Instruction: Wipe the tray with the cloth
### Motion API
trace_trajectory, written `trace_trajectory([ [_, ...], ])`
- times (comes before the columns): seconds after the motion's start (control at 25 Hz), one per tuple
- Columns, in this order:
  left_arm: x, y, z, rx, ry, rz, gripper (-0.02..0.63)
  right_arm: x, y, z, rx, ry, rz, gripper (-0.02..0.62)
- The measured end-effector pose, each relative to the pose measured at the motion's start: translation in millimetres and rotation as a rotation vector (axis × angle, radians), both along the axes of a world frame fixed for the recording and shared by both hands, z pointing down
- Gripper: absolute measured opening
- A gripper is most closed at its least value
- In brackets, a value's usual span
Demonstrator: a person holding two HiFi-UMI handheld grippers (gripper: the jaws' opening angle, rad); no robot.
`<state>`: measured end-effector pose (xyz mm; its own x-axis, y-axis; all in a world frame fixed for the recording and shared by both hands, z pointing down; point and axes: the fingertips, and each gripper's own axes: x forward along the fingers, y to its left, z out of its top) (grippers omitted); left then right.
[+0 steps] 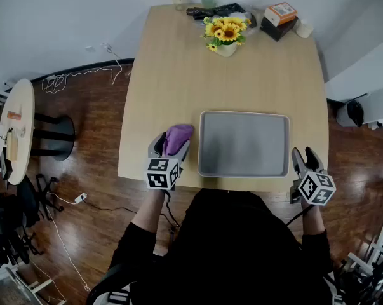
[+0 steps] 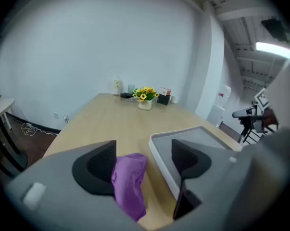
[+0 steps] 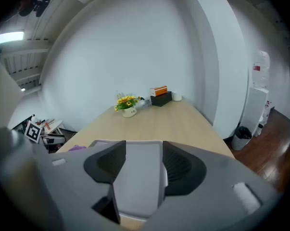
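Purple crumpled cloth (image 2: 129, 182) sits btw open jaws of my left tongs (image 2: 142, 165): looks soft, light, floppy, so I'd pinch its bunched middle; right tongs (image 3: 144, 165) open, empty

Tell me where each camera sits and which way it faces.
Head view: on the person's head, facing steeply down at the table, tray and purple cloth; shows arms, torso, left gripper and right gripper.
Left gripper view: on the left gripper, facing up the table toward the sunflowers; open jaws, cloth between them.
Right gripper view: on the right gripper, facing up the table over the tray; open jaws.
Shared: both gripper views show the tray and sunflowers.
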<state>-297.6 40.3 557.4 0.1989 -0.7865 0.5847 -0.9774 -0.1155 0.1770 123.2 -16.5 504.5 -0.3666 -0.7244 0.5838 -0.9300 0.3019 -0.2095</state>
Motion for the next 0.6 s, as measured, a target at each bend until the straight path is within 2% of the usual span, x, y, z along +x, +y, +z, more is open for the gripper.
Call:
trace_trajectory([
  [0.12,-6,-11,25,-0.063,-0.03,0.001,0.364,5,-22,13,0.001,-0.011,0.02,0.262],
  [0.28,-19,2,81,-0.241,-0.099,-0.029,0.368,13,-34,46,-0.041,0.015,0.023,0.268],
  [0.36,-28,9,104,-0.322,-0.129,-0.042,0.37,22,-33,84,-0.117,0.058,0.018,0.268],
  [0.48,-29,17,120,-0.388,-0.131,-0.05,0.37,29,-16,139,-0.256,0.119,-0.035,0.279],
  [0.52,-29,18,122,-0.399,-0.133,-0.052,0.37,29,-11,148,-0.285,0.13,-0.053,0.275],
  [0.56,-28,19,124,-0.406,-0.137,-0.056,0.368,30,-6,154,-0.303,0.133,-0.063,0.235],
  [0.6,-28,19,126,-0.411,-0.143,-0.06,0.367,31,-3,157,-0.313,0.129,-0.068,0.166],
])
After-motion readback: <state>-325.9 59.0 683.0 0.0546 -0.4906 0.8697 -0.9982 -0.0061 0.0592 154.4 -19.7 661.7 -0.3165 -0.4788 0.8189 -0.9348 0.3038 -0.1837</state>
